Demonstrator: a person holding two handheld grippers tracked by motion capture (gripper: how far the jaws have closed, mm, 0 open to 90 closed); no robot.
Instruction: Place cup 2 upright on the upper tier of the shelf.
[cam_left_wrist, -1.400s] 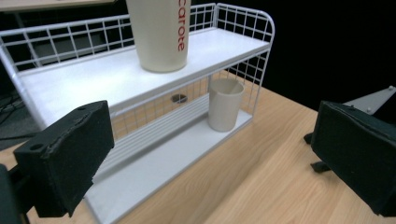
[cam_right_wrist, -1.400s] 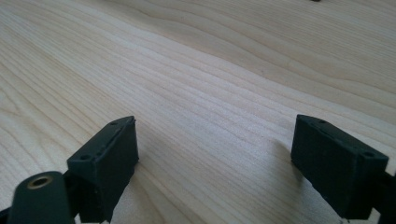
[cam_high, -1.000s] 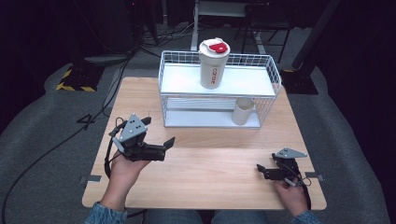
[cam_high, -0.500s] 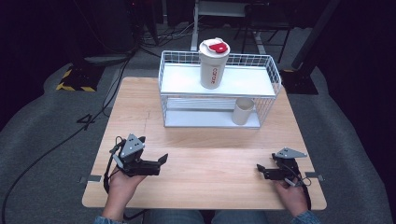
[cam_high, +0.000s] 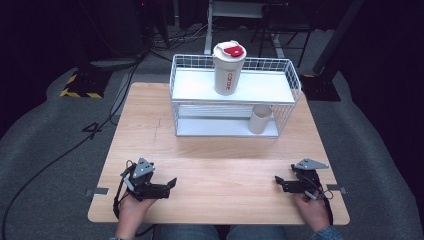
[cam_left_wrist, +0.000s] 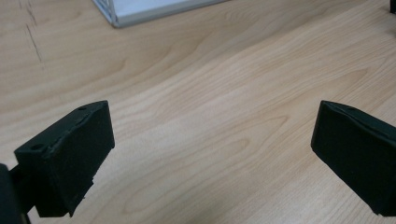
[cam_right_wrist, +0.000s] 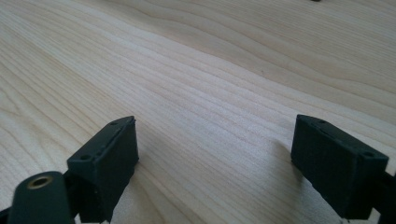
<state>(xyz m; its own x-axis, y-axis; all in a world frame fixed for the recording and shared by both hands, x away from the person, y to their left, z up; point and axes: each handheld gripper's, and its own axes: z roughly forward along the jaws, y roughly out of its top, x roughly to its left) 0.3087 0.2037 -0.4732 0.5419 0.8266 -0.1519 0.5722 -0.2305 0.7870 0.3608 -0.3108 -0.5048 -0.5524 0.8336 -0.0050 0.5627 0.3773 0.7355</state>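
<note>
Bright, evenly lit wood; dark, dim surroundings

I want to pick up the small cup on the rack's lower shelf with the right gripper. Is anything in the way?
The table between the right gripper and the cup is bare. The cup stands at the right end of the wire rack's lower shelf, under the upper shelf, with wire mesh at the right end; the front looks open.

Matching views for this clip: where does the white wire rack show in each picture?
High view: rack at the table's far middle, a tumbler on its upper shelf, a cup below.
Left gripper view: one white corner at top left.
Right gripper view: I can't find it among the bare wood.
Shared landmark: the wooden tabletop.
</note>
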